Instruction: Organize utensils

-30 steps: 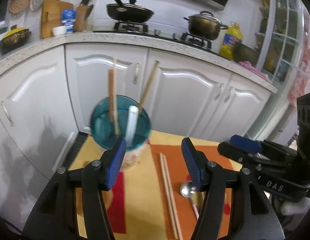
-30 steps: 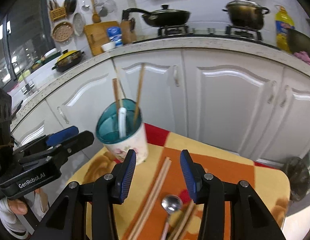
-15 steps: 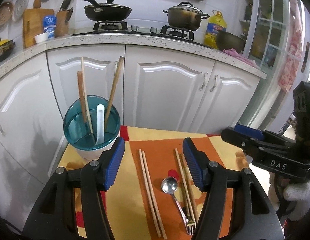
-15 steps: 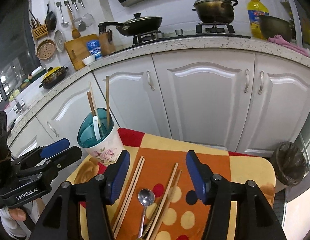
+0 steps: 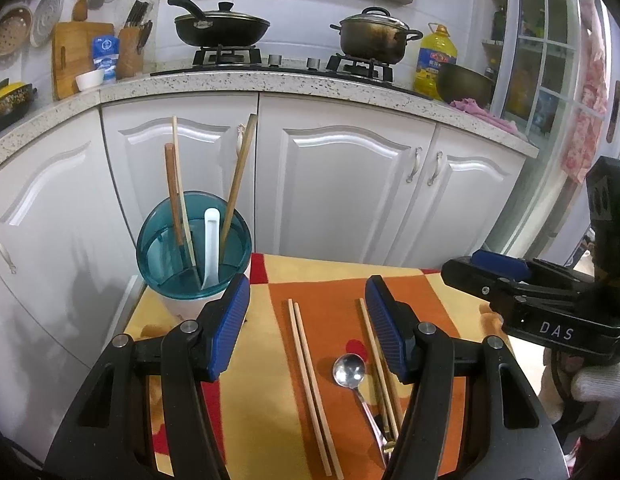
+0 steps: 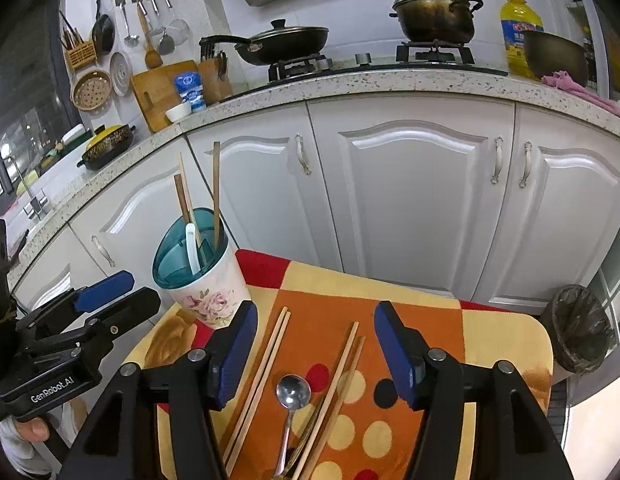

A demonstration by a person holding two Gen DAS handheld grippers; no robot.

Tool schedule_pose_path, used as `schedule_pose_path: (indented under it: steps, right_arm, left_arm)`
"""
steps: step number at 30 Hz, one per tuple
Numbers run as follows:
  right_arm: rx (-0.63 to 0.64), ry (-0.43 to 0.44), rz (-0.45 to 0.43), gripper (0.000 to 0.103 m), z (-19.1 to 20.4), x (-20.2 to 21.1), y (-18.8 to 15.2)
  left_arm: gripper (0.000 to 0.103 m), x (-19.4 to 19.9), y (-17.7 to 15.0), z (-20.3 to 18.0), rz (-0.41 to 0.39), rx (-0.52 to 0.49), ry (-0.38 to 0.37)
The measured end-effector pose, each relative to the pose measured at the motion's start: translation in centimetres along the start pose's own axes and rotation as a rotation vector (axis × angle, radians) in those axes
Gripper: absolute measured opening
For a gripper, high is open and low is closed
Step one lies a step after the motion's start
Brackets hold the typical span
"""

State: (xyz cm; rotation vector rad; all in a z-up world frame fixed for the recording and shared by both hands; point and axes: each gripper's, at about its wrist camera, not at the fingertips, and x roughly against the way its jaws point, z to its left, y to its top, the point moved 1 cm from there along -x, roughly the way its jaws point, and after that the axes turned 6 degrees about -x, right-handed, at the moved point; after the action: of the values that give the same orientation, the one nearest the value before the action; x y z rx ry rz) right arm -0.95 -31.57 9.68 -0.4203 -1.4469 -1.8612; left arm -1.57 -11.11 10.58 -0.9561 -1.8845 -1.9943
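Observation:
A floral utensil holder [image 6: 207, 290] with a teal divided insert [image 5: 193, 240] stands at the table's back left corner. It holds several chopsticks and a white spoon [image 5: 210, 246]. On the cloth lie a pale chopstick pair [image 5: 310, 384] [image 6: 257, 380], a metal spoon [image 5: 350, 370] [image 6: 293, 392] and a darker chopstick pair [image 6: 334, 396] [image 5: 380, 372]. My left gripper [image 5: 307, 328] is open and empty above the pale pair. My right gripper [image 6: 314, 354] is open and empty above the spoon and also shows in the left wrist view [image 5: 498, 276].
The small table has a red, orange and yellow cloth [image 6: 490, 340]. White cabinet doors [image 6: 410, 200] stand close behind it, under a speckled counter [image 5: 269, 84] with pots. A lined bin [image 6: 582, 328] stands at the right.
Both grippers have pulled back and up from the holder. The view now takes in the whole table. The utensils have not moved.

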Motion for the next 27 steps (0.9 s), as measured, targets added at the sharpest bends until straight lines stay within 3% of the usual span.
schedule_pose_path:
  steps: [27]
  right_arm:
    - [0.004,0.001,-0.032,0.068,0.5,2.2,0.6]
  left_arm:
    - [0.06,1.8,0.1,-0.8,-0.028,-0.041,0.011]
